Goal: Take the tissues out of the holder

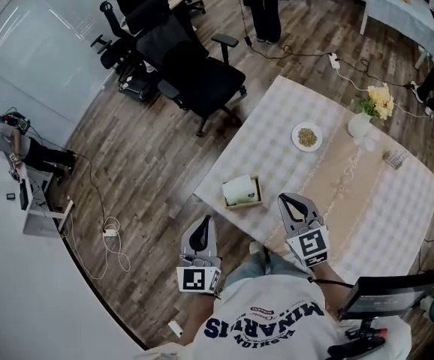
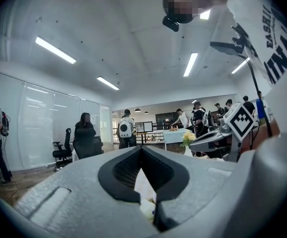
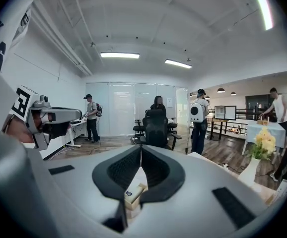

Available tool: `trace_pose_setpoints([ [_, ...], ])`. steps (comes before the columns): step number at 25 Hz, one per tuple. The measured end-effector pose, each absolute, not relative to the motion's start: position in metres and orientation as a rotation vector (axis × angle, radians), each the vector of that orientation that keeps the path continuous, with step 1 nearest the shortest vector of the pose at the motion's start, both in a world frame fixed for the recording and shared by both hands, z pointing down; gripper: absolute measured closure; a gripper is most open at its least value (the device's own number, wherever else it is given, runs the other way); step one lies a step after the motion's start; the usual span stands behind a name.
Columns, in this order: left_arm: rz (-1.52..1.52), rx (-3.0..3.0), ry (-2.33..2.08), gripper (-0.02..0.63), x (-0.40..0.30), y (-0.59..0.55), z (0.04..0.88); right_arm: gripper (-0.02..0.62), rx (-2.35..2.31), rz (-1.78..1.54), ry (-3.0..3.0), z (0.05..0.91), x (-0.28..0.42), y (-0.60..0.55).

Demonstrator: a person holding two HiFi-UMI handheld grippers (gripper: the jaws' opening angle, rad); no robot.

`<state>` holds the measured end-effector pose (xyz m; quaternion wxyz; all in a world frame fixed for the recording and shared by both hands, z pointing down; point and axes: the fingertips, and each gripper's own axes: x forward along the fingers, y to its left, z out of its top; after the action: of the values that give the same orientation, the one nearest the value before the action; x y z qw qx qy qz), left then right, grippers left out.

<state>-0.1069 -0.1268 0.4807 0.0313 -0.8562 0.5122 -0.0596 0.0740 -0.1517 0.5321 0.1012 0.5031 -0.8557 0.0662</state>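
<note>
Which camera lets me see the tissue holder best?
The head view: the whole tissue holder sits on the table with tissues in it. Both gripper views show only a small piece of it, low down through a narrow gap.

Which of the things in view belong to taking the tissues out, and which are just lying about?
For the job:
- tissue holder
- tissues
- left gripper
- right gripper

Just lying about:
- plate with food
- vase of yellow flowers
- small object near the vase
- office chair
</note>
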Motion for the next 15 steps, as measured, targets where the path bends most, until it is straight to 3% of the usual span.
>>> trace_pose_setpoints([
  [15, -0.143, -2.693, 1.477, 0.603, -0.111, -0.157, 0.485, 0.586, 1.508, 0.162, -2.492, 0.529, 0.062, -0.156],
])
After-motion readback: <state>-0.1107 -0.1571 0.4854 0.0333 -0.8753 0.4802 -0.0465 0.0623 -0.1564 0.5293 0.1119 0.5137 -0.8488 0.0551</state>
